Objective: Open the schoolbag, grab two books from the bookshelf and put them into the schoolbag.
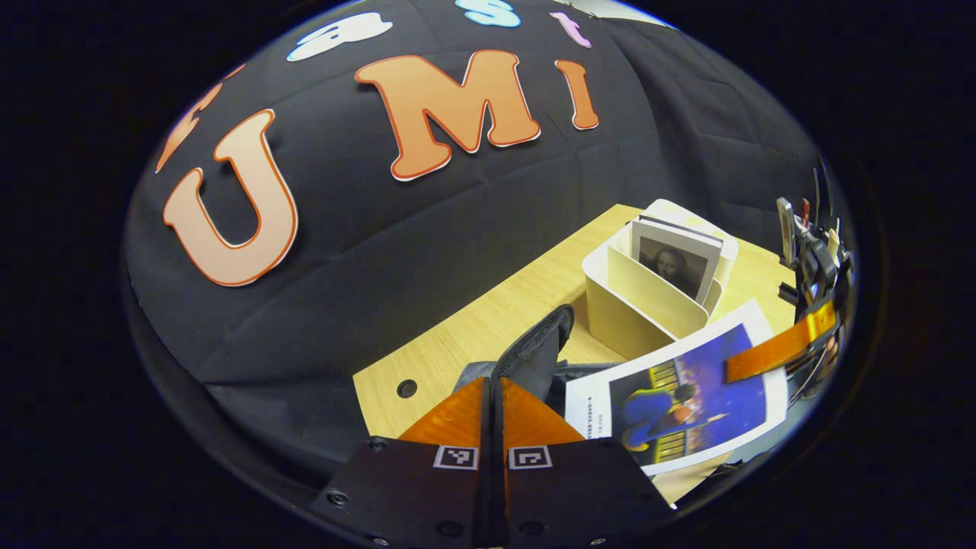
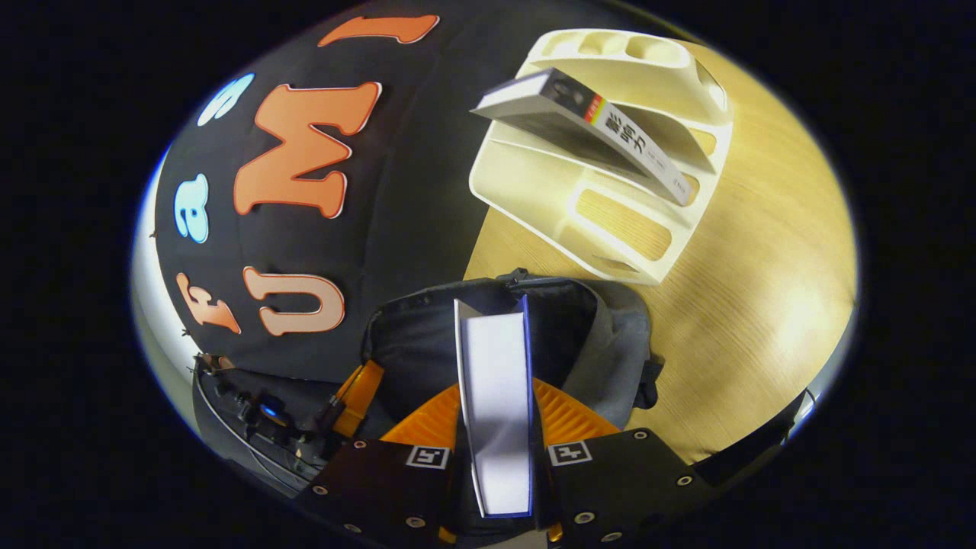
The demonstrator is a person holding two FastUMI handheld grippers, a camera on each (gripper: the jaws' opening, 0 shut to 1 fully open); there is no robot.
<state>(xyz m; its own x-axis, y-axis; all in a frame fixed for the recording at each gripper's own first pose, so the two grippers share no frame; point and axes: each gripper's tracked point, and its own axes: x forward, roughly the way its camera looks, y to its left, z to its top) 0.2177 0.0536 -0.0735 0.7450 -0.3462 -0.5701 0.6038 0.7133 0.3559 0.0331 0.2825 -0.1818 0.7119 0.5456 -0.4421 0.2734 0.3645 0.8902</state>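
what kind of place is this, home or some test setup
Likely a staged recording booth, not a home: a black cloth wall backs a bare wooden desk holding just a white bookshelf and a schoolbag.

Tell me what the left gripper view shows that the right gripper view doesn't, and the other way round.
Left gripper view: the held book's blue front cover, the shelved book's portrait cover, and the left hand-held gripper pinching the schoolbag's rim.
Right gripper view: the held book's page edge, the shelved book's spine, and the schoolbag's open mouth beneath the held book.
Shared: both books, the bookshelf, the schoolbag, the table, and the right hand-held gripper clamped on the held book.
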